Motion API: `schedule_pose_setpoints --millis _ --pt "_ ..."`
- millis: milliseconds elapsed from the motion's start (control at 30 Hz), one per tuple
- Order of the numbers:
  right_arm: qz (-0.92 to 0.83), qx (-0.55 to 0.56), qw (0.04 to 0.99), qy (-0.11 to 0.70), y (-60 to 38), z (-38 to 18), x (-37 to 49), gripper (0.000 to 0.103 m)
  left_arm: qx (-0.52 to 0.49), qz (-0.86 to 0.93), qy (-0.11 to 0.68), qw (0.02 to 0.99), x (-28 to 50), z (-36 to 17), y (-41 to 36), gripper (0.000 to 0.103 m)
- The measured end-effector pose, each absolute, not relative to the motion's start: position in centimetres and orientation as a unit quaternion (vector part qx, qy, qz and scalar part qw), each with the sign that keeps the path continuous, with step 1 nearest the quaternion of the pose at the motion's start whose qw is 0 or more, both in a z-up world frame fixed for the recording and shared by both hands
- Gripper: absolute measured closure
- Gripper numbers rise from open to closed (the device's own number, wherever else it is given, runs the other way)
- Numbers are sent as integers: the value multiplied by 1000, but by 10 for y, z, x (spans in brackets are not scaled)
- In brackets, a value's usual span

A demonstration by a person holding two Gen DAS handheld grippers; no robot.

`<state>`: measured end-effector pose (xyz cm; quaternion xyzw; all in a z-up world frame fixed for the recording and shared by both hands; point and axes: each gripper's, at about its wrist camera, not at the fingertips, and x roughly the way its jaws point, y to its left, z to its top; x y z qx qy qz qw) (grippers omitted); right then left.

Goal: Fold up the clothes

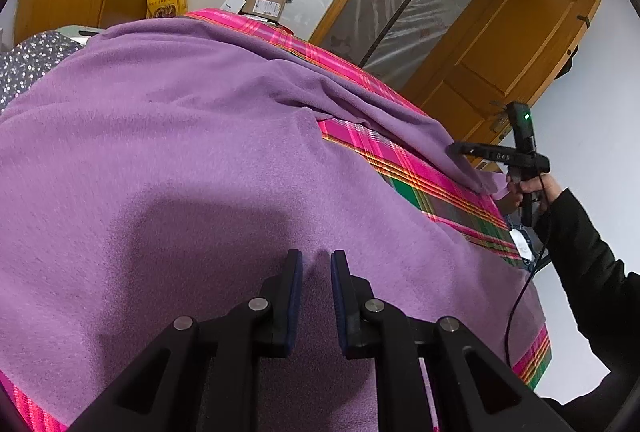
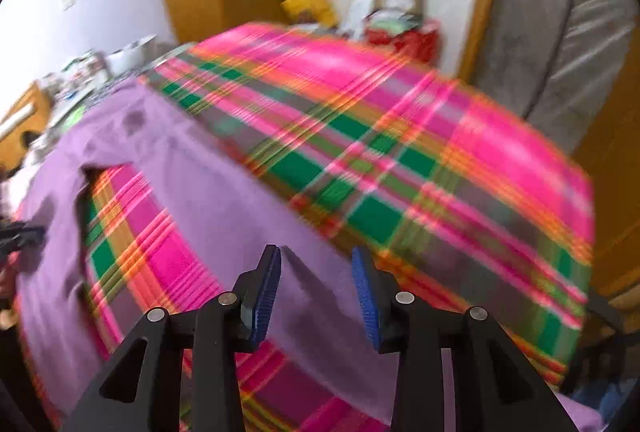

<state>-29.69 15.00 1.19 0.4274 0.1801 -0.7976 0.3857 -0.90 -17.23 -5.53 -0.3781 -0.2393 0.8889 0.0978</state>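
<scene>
A purple fleece garment (image 1: 180, 152) lies spread on a pink and green plaid cloth (image 1: 420, 176). In the left wrist view my left gripper (image 1: 317, 257) presses down on the garment's body, its jaws narrow with a pinch of purple fabric between the pads. One sleeve (image 1: 380, 112) runs off to the right. My right gripper (image 1: 456, 150), held by a hand in a black sleeve, hovers at that sleeve's end. The blurred right wrist view shows the right gripper (image 2: 316, 252) open above the purple sleeve (image 2: 224, 200), with nothing pressed between its pads.
A wooden door (image 1: 500, 52) stands ajar at the right, beside a doorway hung with plastic sheeting (image 1: 400, 12). Cardboard boxes (image 1: 264, 4) and a yellow bag (image 1: 166, 0) sit beyond the far edge. Dark dotted fabric (image 1: 32, 60) lies at the left. A black cable (image 1: 516, 304) hangs from the right gripper.
</scene>
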Motion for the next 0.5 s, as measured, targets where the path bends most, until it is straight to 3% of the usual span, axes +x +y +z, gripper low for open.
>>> schedule_pose_setpoints --millis 33,67,100,300,367,433,500 --pt "-793 429 392 184 147 9 -296 85 -378 888 -242 99 -9 -56 -173 88" --pt "-790 429 396 188 144 7 -296 97 -378 887 -245 101 -10 -56 -174 88" --pt "-797 421 387 193 142 9 -298 98 -377 887 -247 102 -10 -56 -174 88" --pt "-858 379 304 166 129 28 -335 96 -377 885 -252 106 -10 -57 -176 88" --pt "-876 376 264 149 124 34 -353 89 -377 885 -251 106 -10 -57 -175 88" --pt "-881 394 224 139 118 29 -368 75 -377 886 -250 105 -9 -57 -174 88" --pt "-887 388 219 126 121 31 -364 73 -378 886 -248 106 -9 -57 -175 88"
